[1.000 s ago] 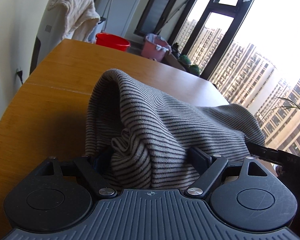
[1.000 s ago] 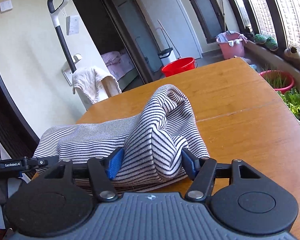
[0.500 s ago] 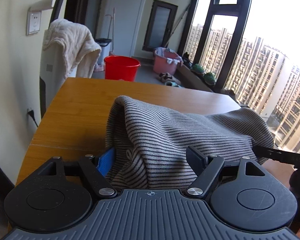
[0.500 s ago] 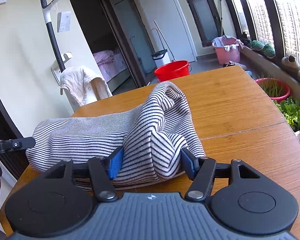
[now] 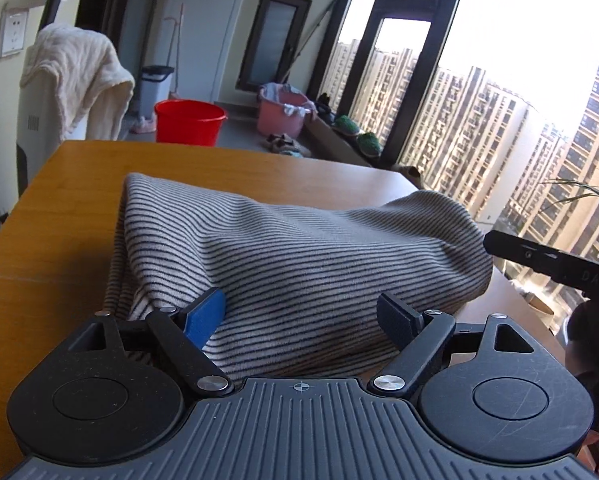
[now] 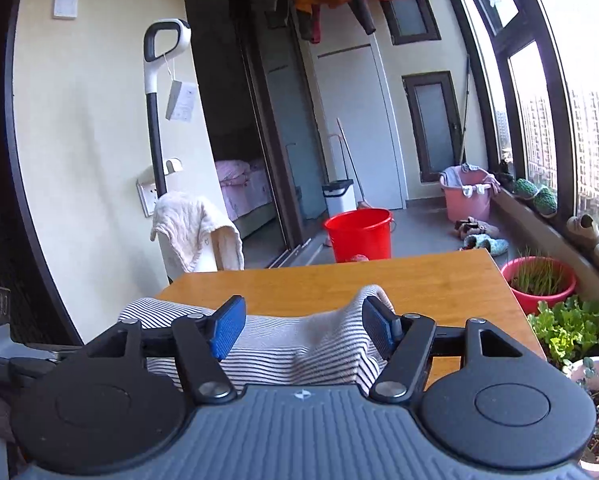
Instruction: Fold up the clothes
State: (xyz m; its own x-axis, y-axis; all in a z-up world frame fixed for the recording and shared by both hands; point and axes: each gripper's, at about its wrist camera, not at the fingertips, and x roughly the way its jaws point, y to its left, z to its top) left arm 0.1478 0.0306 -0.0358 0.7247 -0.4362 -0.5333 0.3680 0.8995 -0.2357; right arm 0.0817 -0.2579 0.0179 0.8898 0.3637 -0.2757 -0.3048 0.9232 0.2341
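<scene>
A grey-and-black striped garment (image 5: 299,248) lies in a loose, folded heap on the wooden table (image 5: 79,208). My left gripper (image 5: 299,314) sits at its near edge. Its jaws are opening, the cloth lies slack between and below them, and both pads are bare. In the right wrist view the garment (image 6: 291,352) sags between the jaws of my right gripper (image 6: 303,326), which are also opening. One cloth peak rises beside the right pad (image 6: 377,326). A black part of the right gripper (image 5: 539,260) shows at the garment's far right end.
Beyond the table's far edge (image 6: 439,280) stand a red bucket (image 6: 358,234) and a pink basin (image 6: 465,198). A cream towel (image 5: 75,80) drapes a white appliance on the left. Potted plants (image 6: 539,280) and a window line the right side.
Both grippers have let go of the bunched cloth and drawn back. The raised folds have slumped into a flatter heap. The right wrist view has risen and now looks over the garment.
</scene>
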